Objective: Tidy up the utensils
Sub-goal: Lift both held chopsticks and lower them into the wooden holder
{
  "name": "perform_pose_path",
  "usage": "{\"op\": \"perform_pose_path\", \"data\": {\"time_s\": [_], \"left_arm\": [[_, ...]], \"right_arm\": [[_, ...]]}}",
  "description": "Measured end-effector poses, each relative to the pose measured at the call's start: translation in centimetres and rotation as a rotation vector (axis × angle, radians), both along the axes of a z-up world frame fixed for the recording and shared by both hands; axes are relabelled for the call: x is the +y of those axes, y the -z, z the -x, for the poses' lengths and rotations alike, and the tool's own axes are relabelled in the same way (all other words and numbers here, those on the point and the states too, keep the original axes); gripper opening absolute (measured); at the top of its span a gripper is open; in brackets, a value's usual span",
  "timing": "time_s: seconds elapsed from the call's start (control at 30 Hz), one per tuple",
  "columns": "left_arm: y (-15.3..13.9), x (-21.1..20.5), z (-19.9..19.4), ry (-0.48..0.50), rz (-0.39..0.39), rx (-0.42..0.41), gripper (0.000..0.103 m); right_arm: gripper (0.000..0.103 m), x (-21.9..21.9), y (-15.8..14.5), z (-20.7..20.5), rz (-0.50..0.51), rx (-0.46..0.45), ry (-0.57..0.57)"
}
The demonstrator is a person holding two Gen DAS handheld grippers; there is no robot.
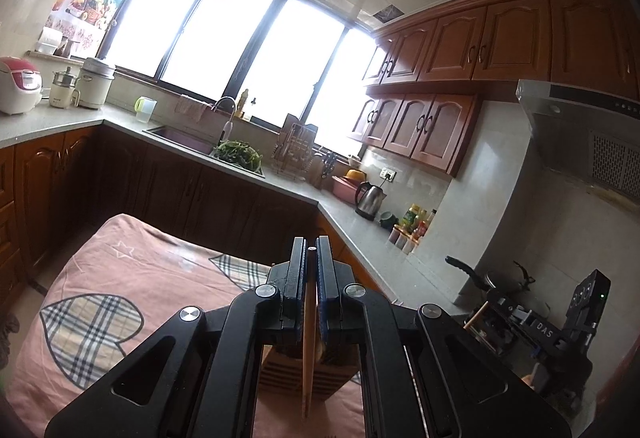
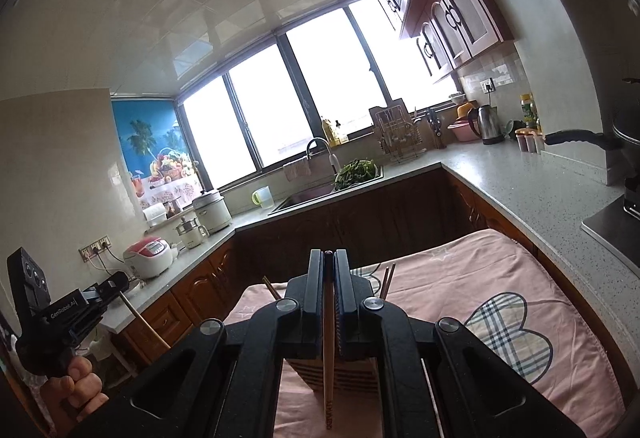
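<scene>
The left gripper [image 1: 311,258] was clamped on one chopstick [image 1: 308,358]. The stick stood between the two closed fingers, its tip just showing above them, and its long part ran down under the gripper toward the camera. Below the fingers stood a wooden holder [image 1: 304,374] with slats, on a pink cloth [image 1: 132,278] with plaid hearts.

The right gripper [image 2: 329,258] was also clamped on one chopstick [image 2: 329,358], with print near its lower end. This stick ran the same way, tip between the fingers and the rest down toward the camera, in front of the holder [image 2: 340,374]. Two more chopsticks [image 2: 387,280] rose behind the right finger, and another one [image 2: 271,288] leaned out to the left of the gripper. Whether they stood in the holder I cannot tell.

In the right wrist view the left gripper [image 2: 116,280] appeared at the far left, held by a hand [image 2: 76,386], with its stick hanging down at a slant. In the left wrist view the right gripper [image 1: 496,302] was at the far right, well apart.

The cloth's far edge ended before dark cabinets [image 2: 360,214]. A grey counter [image 2: 520,182] ran along the right side, near the cloth edge. Above the cloth and holder there was open room.
</scene>
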State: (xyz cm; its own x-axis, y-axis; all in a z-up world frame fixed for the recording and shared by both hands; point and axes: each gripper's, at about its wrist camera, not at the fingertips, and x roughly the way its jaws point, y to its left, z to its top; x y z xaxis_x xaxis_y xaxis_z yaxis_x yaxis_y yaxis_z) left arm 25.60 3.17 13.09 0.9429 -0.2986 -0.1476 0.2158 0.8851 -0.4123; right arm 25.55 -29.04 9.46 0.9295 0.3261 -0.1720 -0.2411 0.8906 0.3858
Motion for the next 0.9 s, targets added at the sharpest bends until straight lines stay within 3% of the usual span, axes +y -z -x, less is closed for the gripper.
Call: {"op": "perform_pose_path", "data": {"time_s": [0.2, 0.47, 0.63, 0.9], "left_arm": [[-1.1, -0.6, -3.8, -0.019, 0.003, -0.024, 0.004], [-0.1, -1.2, -9.1, -0.057, 0.019, -0.029, 0.004], [1.8, -2.5, -11.5, -0.070, -0.019, -0.026, 0.004], [7.0, -4.1, -13.2, -0.074, -0.055, 0.034, 0.004]], "right_arm": [[0.005, -0.6, -1.6, -2.5, -0.008, -0.051, 0.038], [0.005, 0.4, -1.8, -5.9, 0.031, -0.088, 0.064], [0.005, 1.7, -0.2, -7.7, 0.077, -0.086, 0.085], [0.005, 2.1, 4.7, -9.6, 0.051, -0.032, 0.101]]}}
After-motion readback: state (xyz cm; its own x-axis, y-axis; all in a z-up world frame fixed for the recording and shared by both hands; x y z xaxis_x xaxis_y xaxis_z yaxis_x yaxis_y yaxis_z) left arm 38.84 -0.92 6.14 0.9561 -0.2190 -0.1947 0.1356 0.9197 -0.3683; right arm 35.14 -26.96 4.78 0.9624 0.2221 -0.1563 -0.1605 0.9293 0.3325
